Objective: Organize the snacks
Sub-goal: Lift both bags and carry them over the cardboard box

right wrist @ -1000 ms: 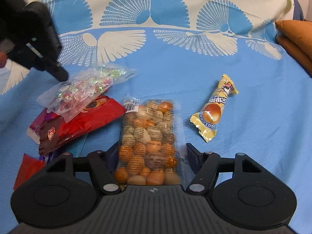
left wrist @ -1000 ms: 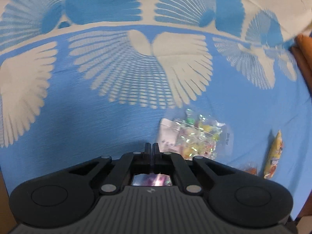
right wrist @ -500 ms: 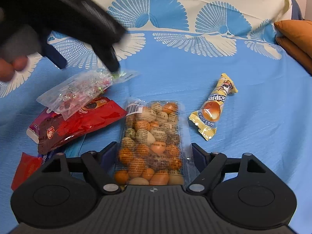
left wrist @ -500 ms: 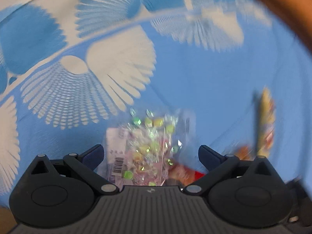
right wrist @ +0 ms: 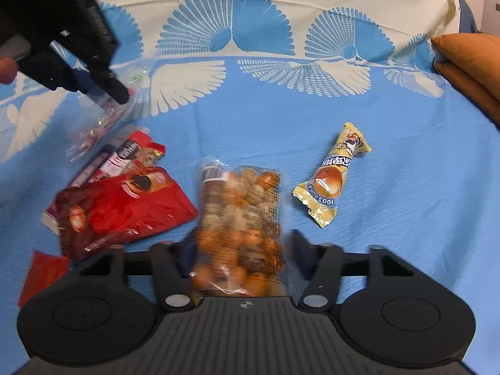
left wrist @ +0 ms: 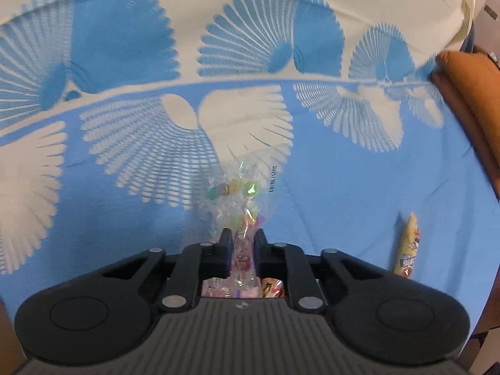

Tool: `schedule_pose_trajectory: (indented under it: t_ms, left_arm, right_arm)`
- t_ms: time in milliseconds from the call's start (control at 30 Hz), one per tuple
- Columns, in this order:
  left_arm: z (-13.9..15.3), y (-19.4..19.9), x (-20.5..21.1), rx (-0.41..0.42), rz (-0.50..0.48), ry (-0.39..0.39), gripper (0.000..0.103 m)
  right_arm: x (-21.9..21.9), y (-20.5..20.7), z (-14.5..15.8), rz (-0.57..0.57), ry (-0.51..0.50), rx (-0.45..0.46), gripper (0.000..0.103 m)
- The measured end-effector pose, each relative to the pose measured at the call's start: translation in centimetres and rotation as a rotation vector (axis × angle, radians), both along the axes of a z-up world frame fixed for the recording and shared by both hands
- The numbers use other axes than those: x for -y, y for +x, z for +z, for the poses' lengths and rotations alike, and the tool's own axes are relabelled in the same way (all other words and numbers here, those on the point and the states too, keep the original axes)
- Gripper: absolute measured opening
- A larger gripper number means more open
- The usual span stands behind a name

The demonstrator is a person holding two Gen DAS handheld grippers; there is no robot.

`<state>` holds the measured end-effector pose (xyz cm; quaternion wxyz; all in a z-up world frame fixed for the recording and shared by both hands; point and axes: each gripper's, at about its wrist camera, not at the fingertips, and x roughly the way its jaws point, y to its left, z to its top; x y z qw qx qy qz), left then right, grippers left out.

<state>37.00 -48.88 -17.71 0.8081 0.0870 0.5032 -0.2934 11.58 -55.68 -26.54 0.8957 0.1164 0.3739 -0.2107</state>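
The left gripper (left wrist: pixel 243 240) closes its fingers on the clear candy bag (left wrist: pixel 239 200), pinching it above the blue bedspread (left wrist: pixel 343 193). The right gripper (right wrist: pixel 239 247) closes around the round-snack bag (right wrist: pixel 240 218), lying mid-bed beside the yellow wrapper (right wrist: pixel 336 175) and red packet (right wrist: pixel 125 209).

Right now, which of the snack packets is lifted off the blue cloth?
The clear candy bag, pinched by the left gripper as it closes. The red packet and yellow packet lie flat.

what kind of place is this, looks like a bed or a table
Probably a bed or sofa at home: a soft, wrinkled blue cloth with fan prints, orange cushions at its edge, and snack packets scattered on it.
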Motion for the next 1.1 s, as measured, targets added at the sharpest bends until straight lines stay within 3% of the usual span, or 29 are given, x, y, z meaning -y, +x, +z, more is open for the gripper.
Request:
schedule_pose_trajectory:
  t_ms: [100, 467, 867, 1100]
  left_arm:
    - [1.7, -0.8, -2.7, 0.012, 0.023, -0.038, 0.006]
    - [9.1, -4.3, -14.0, 0.017, 0.147, -0.226, 0.005]
    - [19.1, -13.9, -27.3, 0.083, 0.223, -0.313, 0.005]
    - [21.8, -19.1, -35.5, 0.125, 0.263, -0.314, 0.005]
  right_arm:
    - [0.0, -1.0, 0.7, -0.017, 0.018, -0.006, 0.053]
    - [-1.7, -6.6, 6.7, -0.111, 0.060, 0.089, 0.053]
    - [-11.0, -8.8, 15.4, 0.069, 0.077, 0.217, 0.053]
    - [-17.8, -9.9, 20.1, 0.198, 0.086, 0.273, 0.053]
